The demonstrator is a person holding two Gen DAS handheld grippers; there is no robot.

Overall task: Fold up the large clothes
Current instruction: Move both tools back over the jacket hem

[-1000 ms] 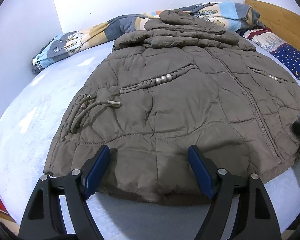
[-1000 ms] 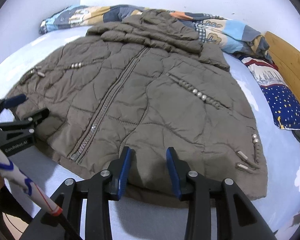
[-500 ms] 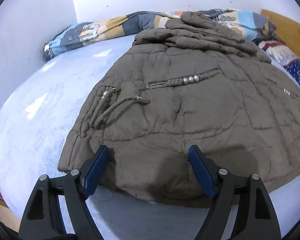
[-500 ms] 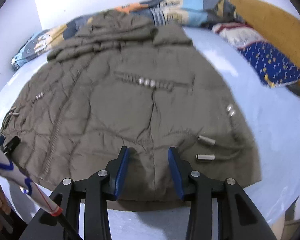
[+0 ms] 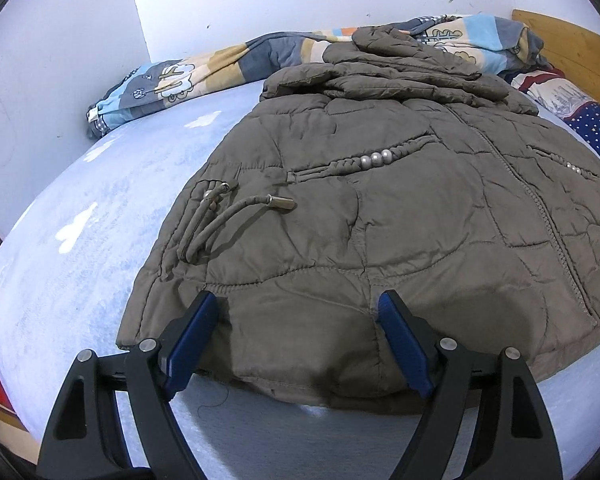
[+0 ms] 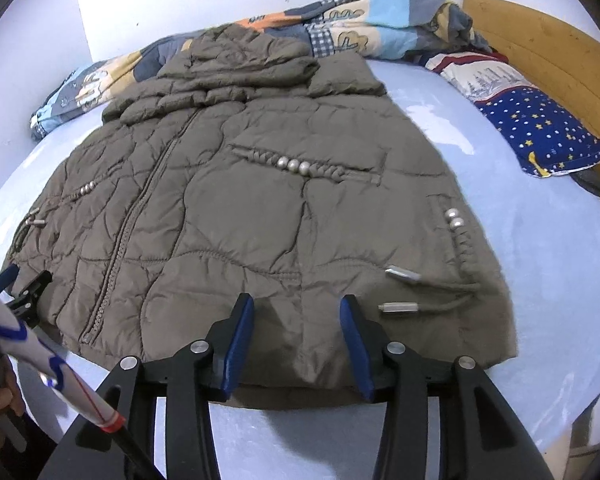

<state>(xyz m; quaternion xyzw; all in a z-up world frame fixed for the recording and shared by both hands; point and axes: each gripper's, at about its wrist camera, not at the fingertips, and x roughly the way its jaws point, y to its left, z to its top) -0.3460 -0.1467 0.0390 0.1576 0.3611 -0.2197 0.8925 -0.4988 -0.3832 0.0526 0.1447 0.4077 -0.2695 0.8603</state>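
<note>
A brown quilted jacket [image 5: 400, 208] lies front up and spread flat on a pale blue bed, hood at the far end; it also shows in the right wrist view [image 6: 252, 208]. My left gripper [image 5: 296, 312] is open, its blue pads either side of the jacket's bottom hem near the left corner. My right gripper [image 6: 296, 312] is open, its fingers straddling the hem near the right corner, where two metal-tipped drawcords [image 6: 404, 308] lie. The left gripper [image 6: 20, 284] shows at the left edge of the right wrist view.
A patterned quilt [image 5: 228, 64] is bunched along the wall behind the jacket. A starry blue pillow [image 6: 540, 128] and a wooden headboard [image 6: 540, 48] lie to the right. The bed's near edge [image 5: 260, 432] is just below my grippers.
Both grippers have shifted along the hem toward its corners, the left one leftward and the right one rightward. The right gripper's fingers have opened a little wider. The jacket has not moved.
</note>
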